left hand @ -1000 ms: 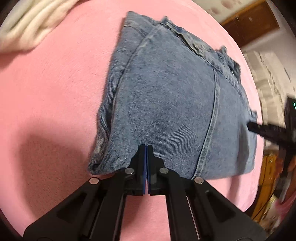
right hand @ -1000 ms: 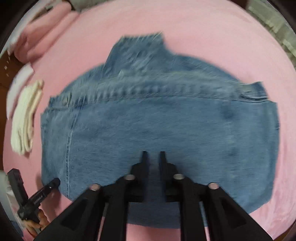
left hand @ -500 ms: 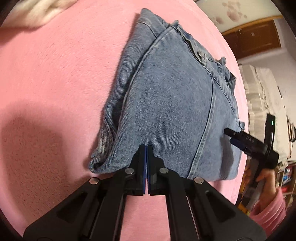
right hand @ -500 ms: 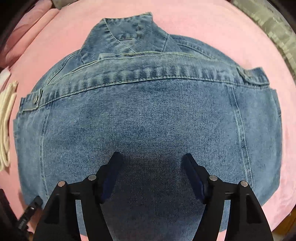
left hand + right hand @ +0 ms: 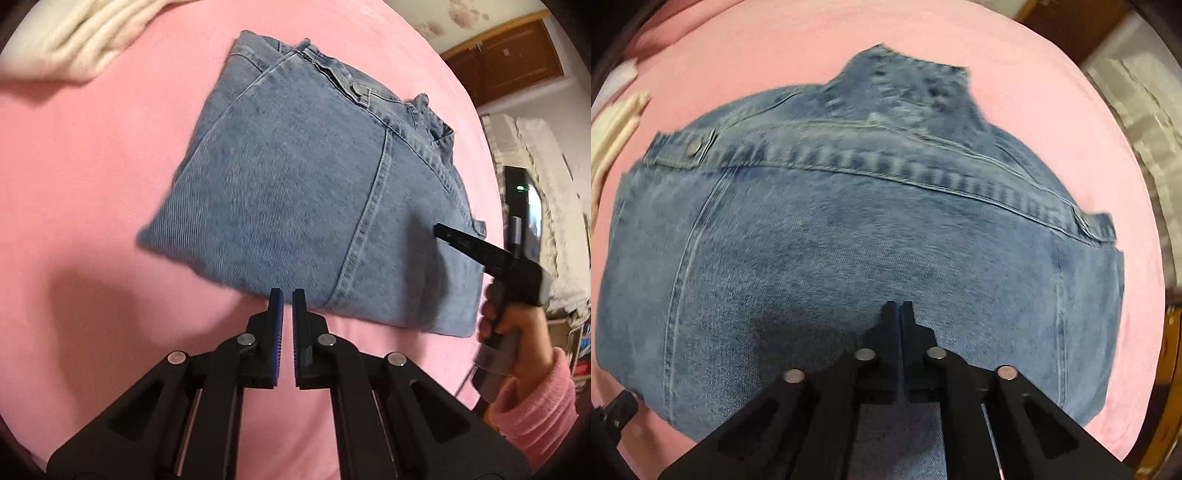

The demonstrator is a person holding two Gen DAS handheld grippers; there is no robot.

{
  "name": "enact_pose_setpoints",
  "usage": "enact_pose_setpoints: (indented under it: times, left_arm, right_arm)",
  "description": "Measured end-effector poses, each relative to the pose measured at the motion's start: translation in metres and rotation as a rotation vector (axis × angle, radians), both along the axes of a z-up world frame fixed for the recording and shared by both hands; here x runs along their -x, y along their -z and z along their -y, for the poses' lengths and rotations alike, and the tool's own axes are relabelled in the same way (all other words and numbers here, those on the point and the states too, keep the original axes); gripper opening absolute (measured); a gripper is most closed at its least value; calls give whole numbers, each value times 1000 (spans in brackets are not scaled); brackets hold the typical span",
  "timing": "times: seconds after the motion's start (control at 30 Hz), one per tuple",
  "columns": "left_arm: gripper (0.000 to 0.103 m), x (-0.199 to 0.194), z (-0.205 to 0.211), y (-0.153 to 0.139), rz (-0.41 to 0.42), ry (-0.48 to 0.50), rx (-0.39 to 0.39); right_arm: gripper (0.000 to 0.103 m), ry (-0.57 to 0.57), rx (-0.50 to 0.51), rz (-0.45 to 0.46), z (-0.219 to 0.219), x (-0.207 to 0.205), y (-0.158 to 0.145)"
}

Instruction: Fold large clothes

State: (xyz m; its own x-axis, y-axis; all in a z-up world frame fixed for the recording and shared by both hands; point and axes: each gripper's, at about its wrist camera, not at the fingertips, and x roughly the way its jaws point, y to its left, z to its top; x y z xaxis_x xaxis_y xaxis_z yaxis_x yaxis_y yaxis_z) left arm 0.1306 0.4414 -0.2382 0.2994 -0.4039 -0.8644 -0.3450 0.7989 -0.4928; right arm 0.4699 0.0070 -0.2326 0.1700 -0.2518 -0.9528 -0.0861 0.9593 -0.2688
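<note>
Two handheld grippers are working over a folded denim jacket point(image 5: 314, 206) that is lying flat on a pink bedspread point(image 5: 92, 177). In the left wrist view, the left gripper point(image 5: 287, 301) is sitting at the garment's near edge with its blue-padded fingers point(image 5: 276, 321) parted by a narrow gap and nothing between them. The right gripper point(image 5: 899, 308), seen from its own camera, is hovering over the middle of the denim with its fingers drawn almost together, gripping no cloth. From the left wrist view it is reaching in over the jacket's right side, with a hand point(image 5: 506, 325) in a pink sleeve point(image 5: 532, 406) wrapping its handle. The jacket's hem band and a metal button point(image 5: 693, 147) are facing up on the far side, the collar poking out beyond. A cream-coloured cloth point(image 5: 81, 40) is resting on the bedspread, well apart from the jacket.
</note>
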Motion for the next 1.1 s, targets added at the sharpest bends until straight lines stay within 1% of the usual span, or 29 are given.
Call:
enact_pose_setpoints:
  times: [0.07,0.1,0.17,0.23,0.3,0.33,0.37,0.4,0.43,0.47,0.5,0.57,0.6,0.73,0.8,0.9,1.0,1.1]
  left_arm:
    - [1,6,-3,-2,-16,-62,-9]
    - [1,9,-6,-1,-30,-108,-6]
    - [1,16,-15,3,-54,-210,28]
    - [1,19,-21,7,-60,-264,53]
    - [3,18,-25,12,-64,-286,66]
    - [9,17,-26,14,-62,-290,72]
    - [18,16,-27,14,-56,-293,82]
    - [24,17,-28,14,-47,-306,101]
    - [42,17,-29,15,-40,-322,124]
    - [56,18,-30,15,-28,-339,151]
    - [59,19,-31,15,-4,-358,180]
    - [61,18,-32,18,30,-383,205]
    - [61,17,-32,21,32,-388,203]
    - [61,1,-30,31,36,-420,170]
    - [63,-4,-30,39,36,-449,176]
    - [64,-6,-29,48,65,-486,177]
    - [64,-13,-25,51,79,-484,134]
    - [71,-18,-18,51,97,-474,94]
  right_arm:
    - [1,-10,14,-2,-3,2,5]
    - [1,-19,24,-2,-6,3,8]
    - [1,-41,47,-4,-11,2,14]
    - [1,-70,74,-5,-16,3,21]
    - [2,-101,98,-15,-20,3,27]
    - [3,-120,105,-26,-22,1,32]
    - [3,-133,111,-35,-21,0,37]
    - [3,-146,117,-47,-21,0,39]
    - [4,-152,114,-61,-21,-1,39]
    - [4,-150,104,-75,-21,-3,40]
    - [4,-147,88,-93,-19,-6,41]
    - [4,-116,27,-130,-10,-13,40]
    - [4,-90,-15,-151,-3,-19,40]
    - [4,-36,-124,-233,13,-34,41]
    - [4,-13,-173,-267,22,-41,42]
    - [4,40,-285,-327,42,-53,43]
    - [4,33,-319,-367,48,-59,45]
    - [4,23,-339,-400,55,-67,46]
